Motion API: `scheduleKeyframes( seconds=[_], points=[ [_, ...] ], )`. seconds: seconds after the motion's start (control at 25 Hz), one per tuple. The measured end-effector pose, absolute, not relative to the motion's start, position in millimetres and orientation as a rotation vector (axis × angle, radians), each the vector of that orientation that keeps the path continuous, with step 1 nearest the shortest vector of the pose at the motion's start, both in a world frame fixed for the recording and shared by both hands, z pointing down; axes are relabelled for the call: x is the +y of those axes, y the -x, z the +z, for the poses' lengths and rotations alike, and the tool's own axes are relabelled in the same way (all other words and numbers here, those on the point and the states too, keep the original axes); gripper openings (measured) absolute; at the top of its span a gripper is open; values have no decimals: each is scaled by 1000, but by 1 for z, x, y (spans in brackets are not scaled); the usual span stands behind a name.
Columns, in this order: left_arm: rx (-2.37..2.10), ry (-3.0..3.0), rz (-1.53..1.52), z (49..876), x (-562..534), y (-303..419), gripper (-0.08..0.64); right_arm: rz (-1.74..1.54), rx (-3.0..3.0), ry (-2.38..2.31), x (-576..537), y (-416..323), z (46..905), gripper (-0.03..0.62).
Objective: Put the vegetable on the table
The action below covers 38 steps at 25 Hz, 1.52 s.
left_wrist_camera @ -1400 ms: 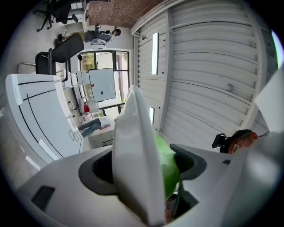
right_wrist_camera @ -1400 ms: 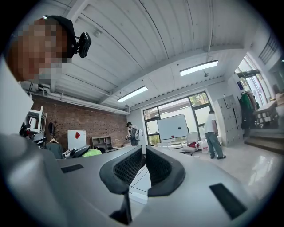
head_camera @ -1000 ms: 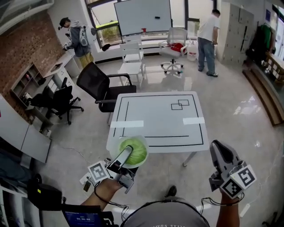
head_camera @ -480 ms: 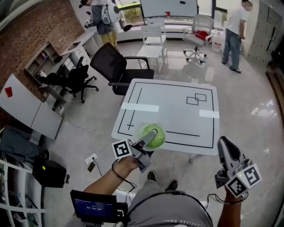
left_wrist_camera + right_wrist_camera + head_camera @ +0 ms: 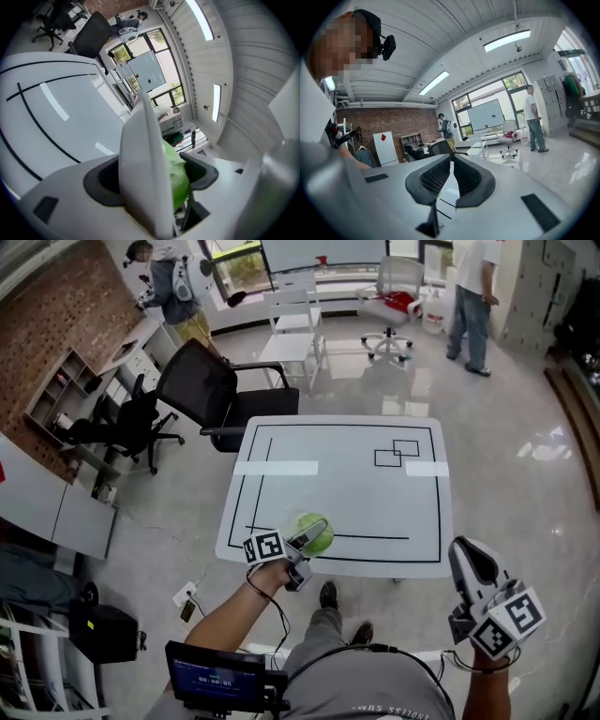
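As seen from the head view, the left gripper [image 5: 309,532] holds a green vegetable [image 5: 319,541] over the near left part of the white table [image 5: 347,479], beside a black line; contact with the top cannot be confirmed. The right gripper [image 5: 474,570] hangs off the table's near right corner, over the floor.

Left gripper view: jaws clamped on the vegetable, one white jaw across its near side.

Right gripper view: jaw tips meet, nothing between them.
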State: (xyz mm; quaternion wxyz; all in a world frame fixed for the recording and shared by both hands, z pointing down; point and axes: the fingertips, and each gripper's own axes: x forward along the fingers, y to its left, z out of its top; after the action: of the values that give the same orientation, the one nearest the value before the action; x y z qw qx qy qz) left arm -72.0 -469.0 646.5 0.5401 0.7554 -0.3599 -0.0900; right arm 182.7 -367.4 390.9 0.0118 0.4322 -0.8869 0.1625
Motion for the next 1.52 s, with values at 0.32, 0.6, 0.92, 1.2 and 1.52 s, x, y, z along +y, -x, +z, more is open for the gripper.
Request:
scheduleKeyframes(
  seconds=[0.32,0.6,0.92,1.2,1.52],
  points=[
    [-704,-1814,8,709,-524,62,362,589,-2662,-1387,-416,-174,418,9],
    [-573,-1844,90,722,-550,65,362,647,-2614,-1378,-450,-155,437,9],
    [-498,-1860,172,741,-556,83,362,686,-2607,-1351,-473,-132,451,9],
    [-587,-1882,172,749,-572,118,364,709,-2604,-1319,-477,-112,459,9],
    [-709,-1905,158,758,-581,145,384,713,-2602,-1265,-476,-89,465,9]
  ],
)
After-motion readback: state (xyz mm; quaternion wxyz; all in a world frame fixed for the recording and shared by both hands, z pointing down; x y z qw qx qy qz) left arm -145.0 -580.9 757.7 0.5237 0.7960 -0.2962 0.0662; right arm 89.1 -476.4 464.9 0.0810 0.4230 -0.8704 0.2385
